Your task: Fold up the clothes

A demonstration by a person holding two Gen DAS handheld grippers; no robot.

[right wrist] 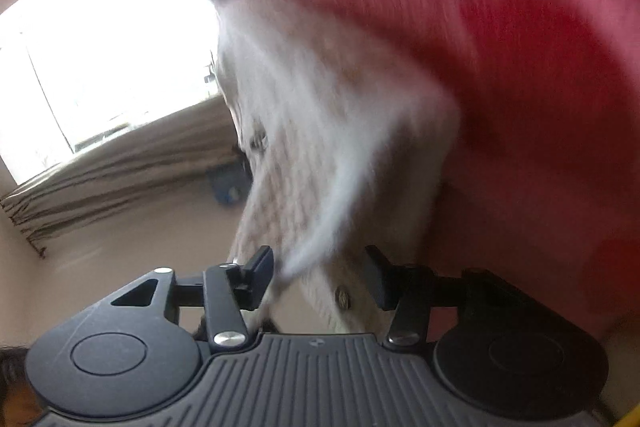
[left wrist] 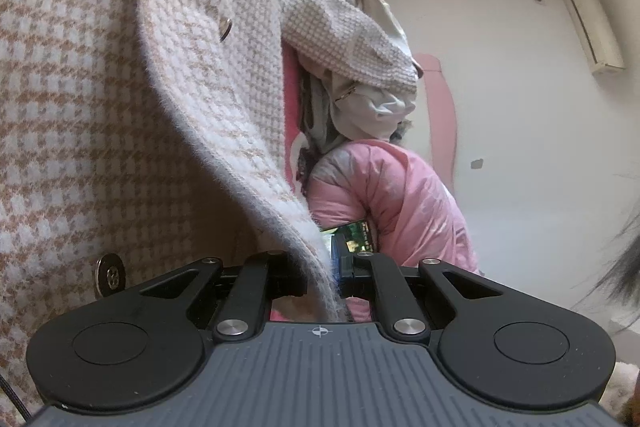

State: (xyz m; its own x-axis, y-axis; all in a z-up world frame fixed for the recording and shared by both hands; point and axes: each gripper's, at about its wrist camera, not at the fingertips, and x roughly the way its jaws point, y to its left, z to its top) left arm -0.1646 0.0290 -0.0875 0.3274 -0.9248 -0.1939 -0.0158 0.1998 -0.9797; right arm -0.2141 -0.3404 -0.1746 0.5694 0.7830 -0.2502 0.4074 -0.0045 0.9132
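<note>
The left gripper (left wrist: 324, 275), aimed nearly level, pinches the cardigan (left wrist: 120, 107) edge. The right gripper (right wrist: 320, 281) stands spread, blurred cardigan edge between its fingers, contact unclear. No readable writing.

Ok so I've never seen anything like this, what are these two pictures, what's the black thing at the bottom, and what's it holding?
Each picture comes from a camera mounted on a hand-held grasping tool, looking forward along its two fingers; a person carries one in each hand. The black parts at the bottom are the tool itself. In the left view, the left tool is shut on the edge of a pink-and-white checked knit jacket with dark buttons; a pink puffy coat and other clothes lie behind. In the blurred right view, the right tool stands open with the same jacket's fabric between its fingers, in front of a red surface.
</note>
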